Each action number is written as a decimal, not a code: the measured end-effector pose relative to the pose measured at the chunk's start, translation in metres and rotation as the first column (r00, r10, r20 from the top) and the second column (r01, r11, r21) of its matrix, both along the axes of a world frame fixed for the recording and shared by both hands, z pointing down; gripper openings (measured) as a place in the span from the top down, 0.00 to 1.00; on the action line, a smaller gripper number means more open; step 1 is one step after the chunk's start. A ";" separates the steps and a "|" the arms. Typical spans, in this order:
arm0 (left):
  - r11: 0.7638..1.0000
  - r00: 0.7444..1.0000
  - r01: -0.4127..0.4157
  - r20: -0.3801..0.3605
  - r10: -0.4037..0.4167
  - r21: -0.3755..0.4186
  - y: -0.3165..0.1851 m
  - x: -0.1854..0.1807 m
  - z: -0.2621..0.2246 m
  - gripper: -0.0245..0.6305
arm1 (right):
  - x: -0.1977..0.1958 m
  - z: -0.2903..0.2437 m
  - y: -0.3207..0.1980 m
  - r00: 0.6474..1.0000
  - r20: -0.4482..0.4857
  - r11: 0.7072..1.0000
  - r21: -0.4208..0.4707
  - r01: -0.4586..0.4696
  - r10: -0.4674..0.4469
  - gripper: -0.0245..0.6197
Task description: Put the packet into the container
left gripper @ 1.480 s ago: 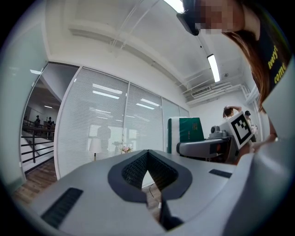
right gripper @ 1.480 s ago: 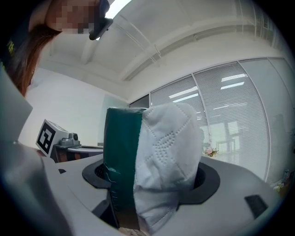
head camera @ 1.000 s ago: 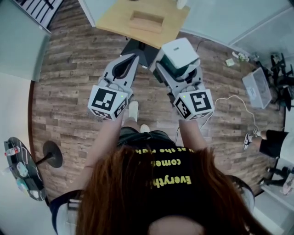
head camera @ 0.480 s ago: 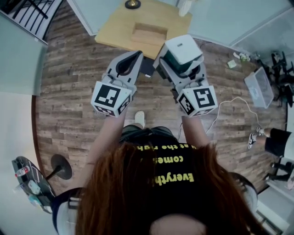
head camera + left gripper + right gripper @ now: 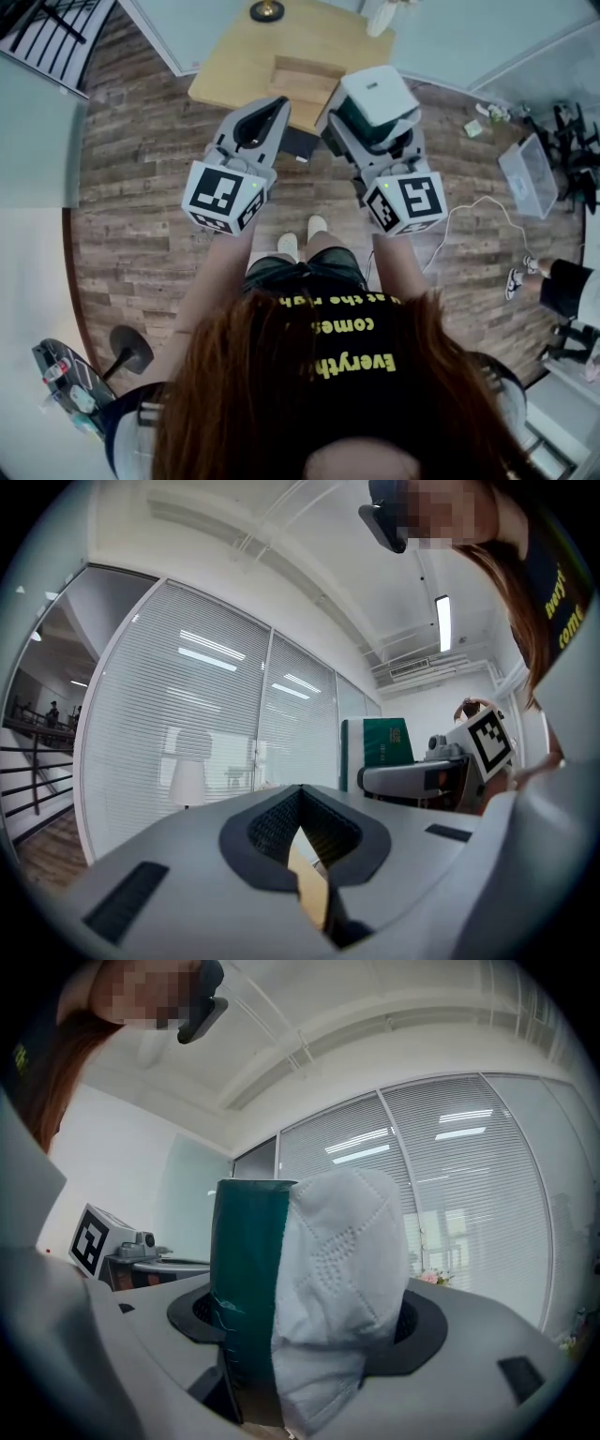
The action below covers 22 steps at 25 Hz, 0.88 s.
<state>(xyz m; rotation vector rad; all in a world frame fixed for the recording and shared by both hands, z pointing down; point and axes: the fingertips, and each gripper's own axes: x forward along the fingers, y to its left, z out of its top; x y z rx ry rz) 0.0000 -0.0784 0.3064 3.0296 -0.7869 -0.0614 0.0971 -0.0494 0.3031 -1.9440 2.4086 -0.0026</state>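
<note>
Looking down, the nearest thing is the person's red-brown hair [image 5: 328, 394] and a black shirt [image 5: 337, 328] with yellow letters. Two bare arms reach forward from it. Each arm ends in a cube with black and white squares, the left cube [image 5: 223, 195] and the right cube [image 5: 406, 202]. Below the arms, two pale shoes [image 5: 317, 226] stand on the brown wood floor [image 5: 141, 187].

Past the cubes come the grey grippers. The left gripper [image 5: 275, 105] has its jaws pressed together at the tips, and nothing is between them. The right gripper [image 5: 373, 136] has its jaws spread wide, and they are pinching the packet [image 5: 377, 94]. The packet is dark green on one side and white and puffy on the other. It sticks up out of the jaws.

Next comes a light wood table [image 5: 234, 61]. Both grippers point at its near edge. The container [image 5: 302, 78] is a wooden box that sits on the table. The packet is just to the right of the box, not in it.

Far off to the right, a clear plastic bin [image 5: 527, 178] sits on the floor, and another person [image 5: 558, 286] is at the edge.
</note>
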 end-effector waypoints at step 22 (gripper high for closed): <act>0.991 0.991 0.137 -0.009 -0.137 0.000 -0.142 0.079 -0.002 0.96 | 0.074 0.013 -0.145 0.990 -0.014 0.990 -0.024 0.140 -0.140 0.34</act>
